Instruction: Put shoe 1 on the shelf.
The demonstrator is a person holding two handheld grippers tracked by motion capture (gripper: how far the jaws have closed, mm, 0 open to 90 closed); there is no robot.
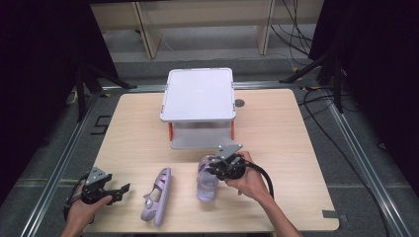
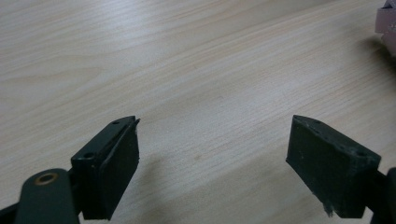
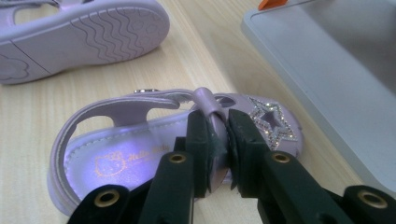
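Lilac plastic is what you are working with: from the high view, the upright sandal [image 1: 207,178] sits on the pale wooden surface [image 1: 276,143] just in front of the lidded grey bin [image 1: 198,106], with its partner, the tipped sandal [image 1: 157,196], lying on its side a little to the left. Your right tongs [image 1: 216,169] are down on the upright one near its toe end; lift straight up from there so the heel does not drag, and keep clear of the bin's front wall. Your left tongs [image 1: 122,191] hang low over the surface, well apart from both shoes. Along the left gripper view, the left tongs [image 2: 212,154] are spread wide over bare wood with nothing between them; a sliver of lilac at the far right edge is probably the tipped sandal. Along the right gripper view, the right tongs [image 3: 219,149] are pinching the middle strap [image 3: 210,103] of the upright sandal [image 3: 116,154]; hold that pinch firm, as the strap is narrow and glossy and may slip. You can see a glittery star [image 3: 273,122] at the toe and gold printing on the insole.
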